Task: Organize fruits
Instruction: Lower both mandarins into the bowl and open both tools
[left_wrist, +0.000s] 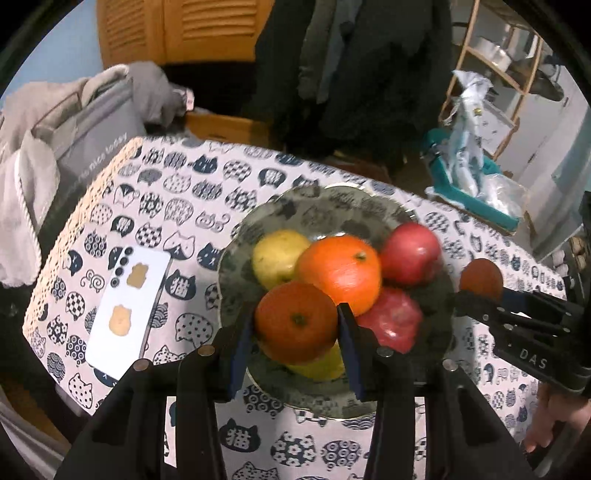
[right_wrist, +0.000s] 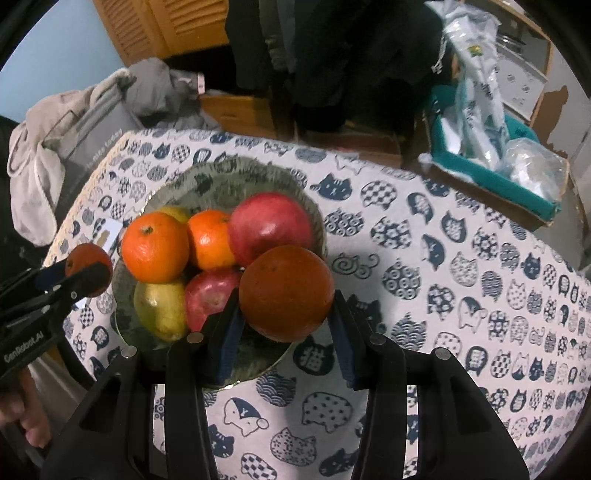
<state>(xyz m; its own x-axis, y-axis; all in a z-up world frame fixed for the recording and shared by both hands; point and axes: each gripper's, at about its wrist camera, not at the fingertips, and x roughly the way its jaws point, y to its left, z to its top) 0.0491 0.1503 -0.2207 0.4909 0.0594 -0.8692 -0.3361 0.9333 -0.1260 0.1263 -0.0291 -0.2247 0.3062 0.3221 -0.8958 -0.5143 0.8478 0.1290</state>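
left gripper (left_wrist: 295, 325) clamped on an orange (left_wrist: 295, 319) above the bowl (left_wrist: 332, 199) | right gripper (right_wrist: 286, 299) clamped on a darker orange (right_wrist: 286, 293) over the bowl's near rim | bowl, mid-tablecloth (right_wrist: 461, 332), holds two oranges, two red apples, two yellow fruits | judged: nearly done, two held oranges left to set in

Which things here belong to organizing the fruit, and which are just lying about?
Job: round orange in left gripper; darker round orange in right gripper; grey-green patterned plate holding red apples and yellow fruit.
Lying about: white phone with cat stickers; teal tray of plastic bags; grey fabric bag.
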